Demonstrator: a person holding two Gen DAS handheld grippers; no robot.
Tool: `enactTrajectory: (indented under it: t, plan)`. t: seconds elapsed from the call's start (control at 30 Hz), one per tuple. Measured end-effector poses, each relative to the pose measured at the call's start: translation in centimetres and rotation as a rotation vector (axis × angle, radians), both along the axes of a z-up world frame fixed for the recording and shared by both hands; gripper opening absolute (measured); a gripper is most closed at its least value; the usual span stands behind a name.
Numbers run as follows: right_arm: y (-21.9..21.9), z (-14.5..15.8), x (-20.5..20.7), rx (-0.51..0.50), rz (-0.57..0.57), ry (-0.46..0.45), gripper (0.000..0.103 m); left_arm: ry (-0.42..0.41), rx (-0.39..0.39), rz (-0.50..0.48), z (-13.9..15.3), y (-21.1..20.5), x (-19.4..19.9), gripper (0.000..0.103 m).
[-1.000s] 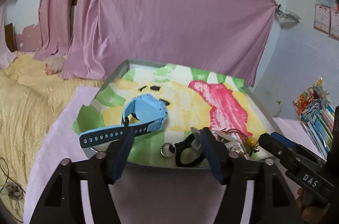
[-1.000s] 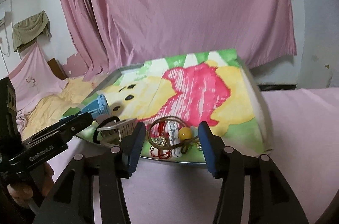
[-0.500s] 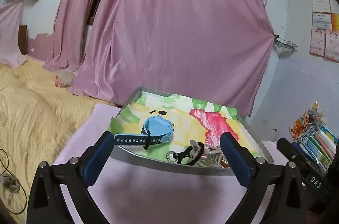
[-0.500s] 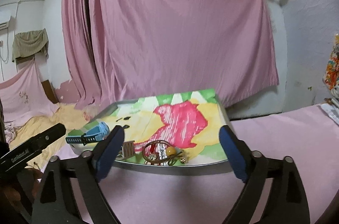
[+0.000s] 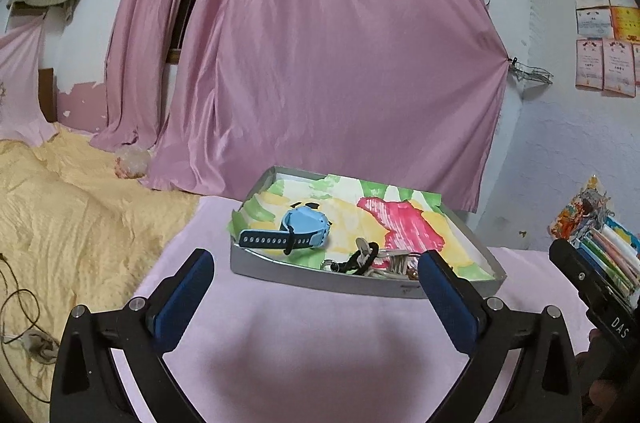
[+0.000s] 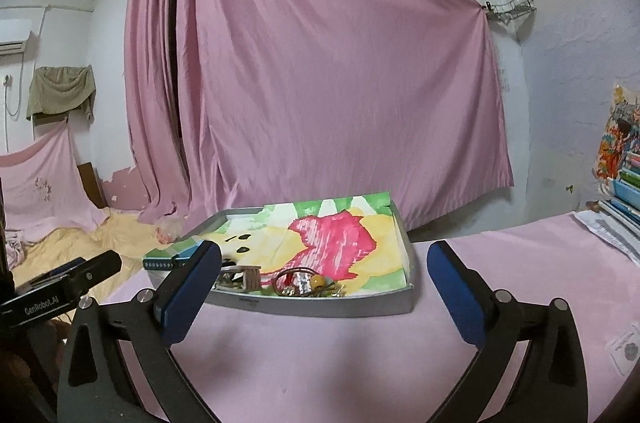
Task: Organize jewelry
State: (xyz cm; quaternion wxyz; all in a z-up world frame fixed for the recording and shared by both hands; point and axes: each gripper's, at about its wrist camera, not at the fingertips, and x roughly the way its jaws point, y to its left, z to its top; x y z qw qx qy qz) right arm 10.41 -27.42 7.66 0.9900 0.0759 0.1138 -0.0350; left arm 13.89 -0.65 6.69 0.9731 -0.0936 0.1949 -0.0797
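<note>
A: How wide are the tongs?

B: The left gripper (image 5: 316, 287) at the bottom of its picture is spread very wide. It holds nothing and touches nothing. The right gripper (image 6: 324, 281) is spread just as wide, and is empty too.

A: Where is the jewelry?

B: It is in one grey tray (image 5: 320, 277) on the pink cloth (image 5: 320, 343), in the middle of both pictures.

A: What can you count?

B: One blue watch (image 5: 298, 229) at the left of the tray. One black hair band (image 5: 362, 257) beside it. One yellow bead (image 6: 317, 280) in a tangle of strings (image 6: 290, 281) near the front edge. I cannot count the small pieces there.
</note>
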Motion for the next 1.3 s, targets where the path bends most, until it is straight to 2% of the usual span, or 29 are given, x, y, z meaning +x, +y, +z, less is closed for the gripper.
enactTrajectory:
  t: [0.4,0.8,1.07,1.3]
  plan:
    - [0.2,-0.6,-6.1,-0.025,0.005,-0.065,0.101,-0.034,0.04,-0.001,-0.1,-0.3,-5.7,0.102]
    - [-0.5,-2.3,-11.6,0.002,0.011,-0.057,0.101,-0.076,0.091,0.033,-1.5,-0.5,-11.4,0.102]
    - [-0.2,-2.9,-14.0,-0.013,0.01,-0.06,0.101,-0.077,0.11,0.044,-1.9,0.2,-14.3,0.102]
    - [0.2,-3.7,-14.7,-0.01,0.009,-0.053,0.101,-0.06,0.107,0.071,-3.1,1.1,-15.2,0.102]
